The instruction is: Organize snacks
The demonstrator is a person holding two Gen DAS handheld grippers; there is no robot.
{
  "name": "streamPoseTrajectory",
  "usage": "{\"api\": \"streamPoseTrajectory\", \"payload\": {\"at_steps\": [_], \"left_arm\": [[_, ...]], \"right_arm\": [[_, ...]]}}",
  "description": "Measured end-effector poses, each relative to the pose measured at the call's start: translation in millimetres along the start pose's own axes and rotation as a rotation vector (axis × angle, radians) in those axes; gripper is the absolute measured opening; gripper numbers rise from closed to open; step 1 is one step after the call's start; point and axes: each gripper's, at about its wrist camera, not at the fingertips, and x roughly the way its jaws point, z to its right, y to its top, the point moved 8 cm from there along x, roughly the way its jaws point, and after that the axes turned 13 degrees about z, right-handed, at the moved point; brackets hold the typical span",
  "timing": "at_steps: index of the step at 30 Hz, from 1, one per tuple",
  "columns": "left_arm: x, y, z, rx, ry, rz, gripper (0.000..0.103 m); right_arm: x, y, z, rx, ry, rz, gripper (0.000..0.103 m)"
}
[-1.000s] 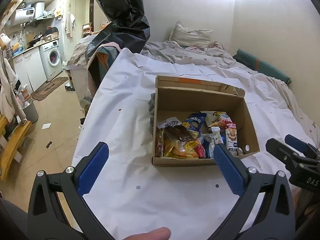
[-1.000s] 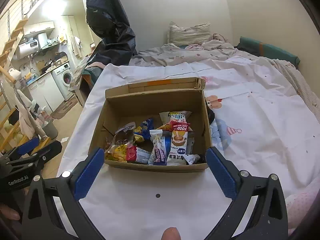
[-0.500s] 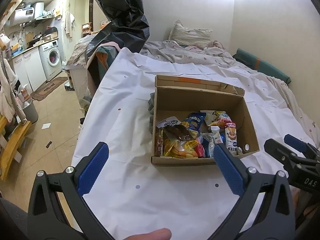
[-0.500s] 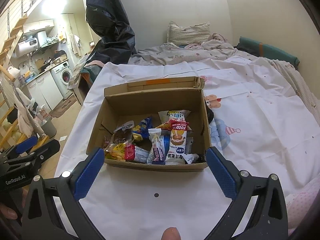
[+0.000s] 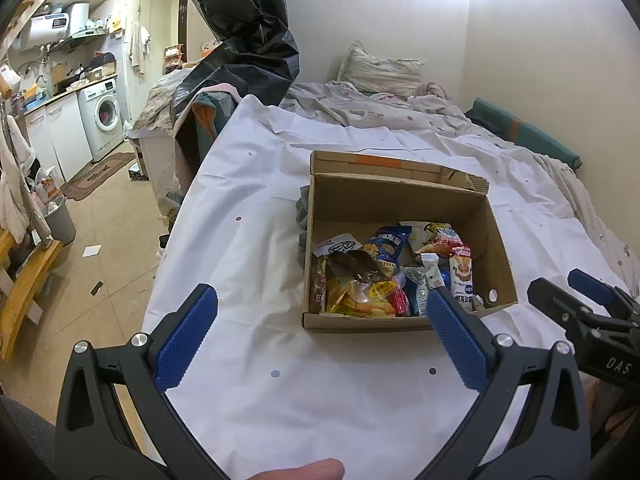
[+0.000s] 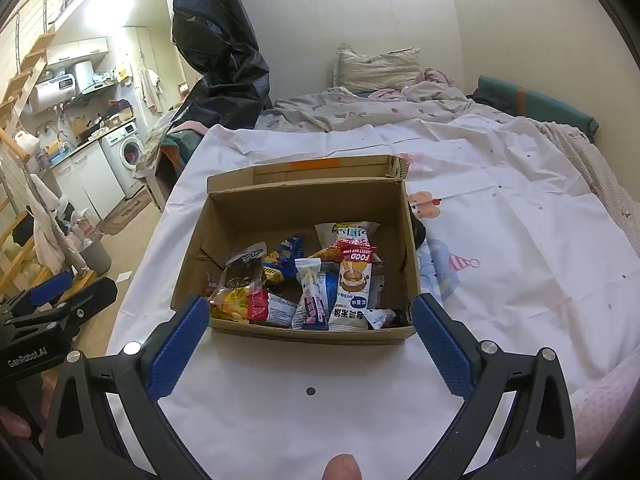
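An open cardboard box (image 5: 400, 200) (image 6: 304, 204) sits on a white sheet, holding several snack packets: a yellow chip bag (image 5: 360, 298) (image 6: 230, 300), a blue packet (image 5: 386, 242) (image 6: 284, 256) and a rice-cake packet with a red top (image 6: 354, 284) (image 5: 462, 274). My left gripper (image 5: 318, 316) hovers open just short of the box's near wall, with nothing between its blue pads. My right gripper (image 6: 310, 322) is also open and empty, its pads flanking the box's near edge. Each gripper shows at the side of the other's view.
The white sheet (image 5: 256, 248) covers a bed; its left edge drops to a tiled floor (image 5: 96, 240). A rumpled quilt and pillow (image 6: 376, 68) lie beyond the box. A black plastic bag (image 5: 248, 32) stands behind. A washing machine (image 5: 104, 116) is far left.
Both views have shifted slightly; the box sits a touch closer and lower in the right wrist view. Both grippers remain open and empty.
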Motion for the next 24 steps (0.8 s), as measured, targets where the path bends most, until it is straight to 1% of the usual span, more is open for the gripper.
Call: {"api": "streamPoseTrajectory", "payload": {"at_steps": [24], "left_arm": [[-1.1,-1.7,1.6,0.0,-0.007,-0.003,0.103]], "right_arm": [[0.1,0.4,0.5,-0.003,-0.002,0.002,0.103]]}}
